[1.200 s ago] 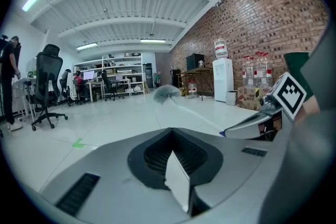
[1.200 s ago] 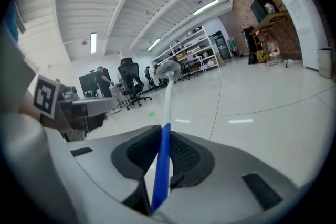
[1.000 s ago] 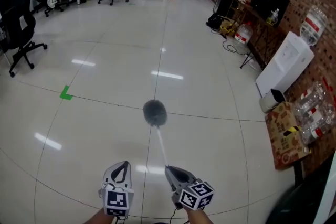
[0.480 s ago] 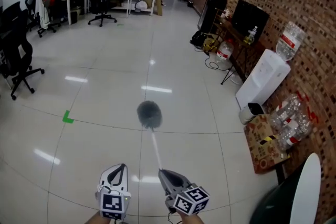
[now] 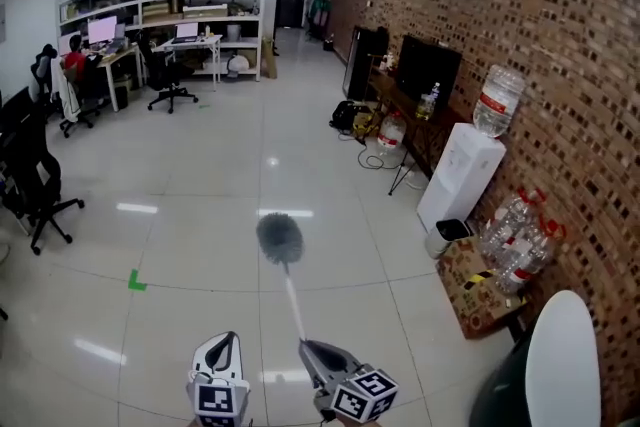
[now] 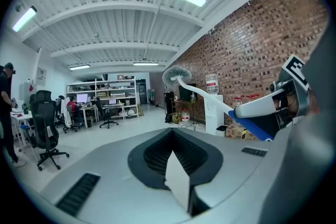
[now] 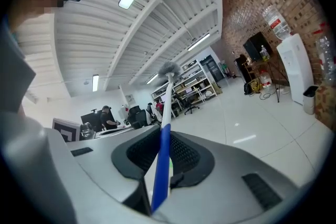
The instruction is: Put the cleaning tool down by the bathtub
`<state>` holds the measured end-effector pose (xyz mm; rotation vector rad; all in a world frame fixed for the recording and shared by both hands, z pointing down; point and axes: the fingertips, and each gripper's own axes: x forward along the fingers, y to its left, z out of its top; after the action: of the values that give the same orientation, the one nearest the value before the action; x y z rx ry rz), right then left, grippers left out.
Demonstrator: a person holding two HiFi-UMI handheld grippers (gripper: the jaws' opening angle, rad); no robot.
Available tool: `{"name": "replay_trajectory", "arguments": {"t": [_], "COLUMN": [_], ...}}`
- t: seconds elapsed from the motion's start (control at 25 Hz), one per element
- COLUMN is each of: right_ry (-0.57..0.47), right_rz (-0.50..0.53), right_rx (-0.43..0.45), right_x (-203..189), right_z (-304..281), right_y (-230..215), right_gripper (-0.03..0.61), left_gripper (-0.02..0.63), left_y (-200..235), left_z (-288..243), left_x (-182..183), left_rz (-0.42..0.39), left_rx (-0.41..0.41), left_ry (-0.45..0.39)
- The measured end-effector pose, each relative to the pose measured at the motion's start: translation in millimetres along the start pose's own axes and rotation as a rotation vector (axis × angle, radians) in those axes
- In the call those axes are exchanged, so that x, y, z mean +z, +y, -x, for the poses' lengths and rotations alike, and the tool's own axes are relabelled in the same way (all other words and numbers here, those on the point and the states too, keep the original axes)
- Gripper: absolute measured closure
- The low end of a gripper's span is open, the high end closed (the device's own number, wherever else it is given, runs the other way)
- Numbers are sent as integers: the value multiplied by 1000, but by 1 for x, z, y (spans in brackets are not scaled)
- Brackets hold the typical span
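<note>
Step in hand, as judged: carry the cleaning tool to the tub and set it down. The right claw (image 5: 312,352) grips the long-handled brush with a blue-and-white plastic shaft and a round grey bristle head (image 5: 279,237) at the near end of the shaft, so the head acts as a lever on the grip. Apply steady clamping force and avoid quick wrist turns. The shaft projects forward and away from the person, with the head hanging above the glossy white tiled floor (image 5: 200,205). The white rounded rim (image 5: 565,355) at the lower right of the head view is probably the bathtub edge. Swing the brush towards it and keep the head away from the cluster of clear plastic bottles (image 5: 515,240) and the white water dispenser (image 5: 455,175) along the red brick wall (image 5: 560,65). Lower the brush until it rests on the floor just beside the rim, and only then release it. Claw state: the right claw (image 7: 163,165) stands narrow, with its jaws closed on the blue section of the shaft. The left claw (image 6: 176,165) has its jaws together with nothing between them, and it touches nothing; in the head view it (image 5: 228,343) sits just left of the right claw
</note>
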<state>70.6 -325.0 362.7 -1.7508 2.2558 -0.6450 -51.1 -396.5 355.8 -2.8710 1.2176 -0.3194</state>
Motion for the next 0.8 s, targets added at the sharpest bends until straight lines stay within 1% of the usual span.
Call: {"name": "replay_trajectory", "arguments": {"t": [0.16, 0.24, 0.32, 0.52, 0.64, 0.8], "right_ry": [-71, -113, -147, -208, -245, -283], "right_rz": [7, 25, 39, 61, 65, 85], "right_rx": [-6, -12, -24, -104, -167, -283], "right_x": [57, 79, 94, 113, 124, 129], "right_z": [55, 79, 99, 152, 178, 212], "right_y": [24, 35, 42, 46, 50, 53], "right_gripper": [506, 506, 506, 507, 507, 508], "left_gripper": [607, 607, 607, 607, 607, 607], "left_y": [-41, -60, -77, -123, -145, -178], "left_z": [20, 30, 38, 53, 49, 47], "left_x": [68, 92, 108, 133, 133, 132], "left_rz": [-38, -48, -54, -58, -61, -59], "left_rx": [-40, -73, -111, -238, -316, -442], "left_ry": [-59, -82, -96, -127, -113, -115]}}
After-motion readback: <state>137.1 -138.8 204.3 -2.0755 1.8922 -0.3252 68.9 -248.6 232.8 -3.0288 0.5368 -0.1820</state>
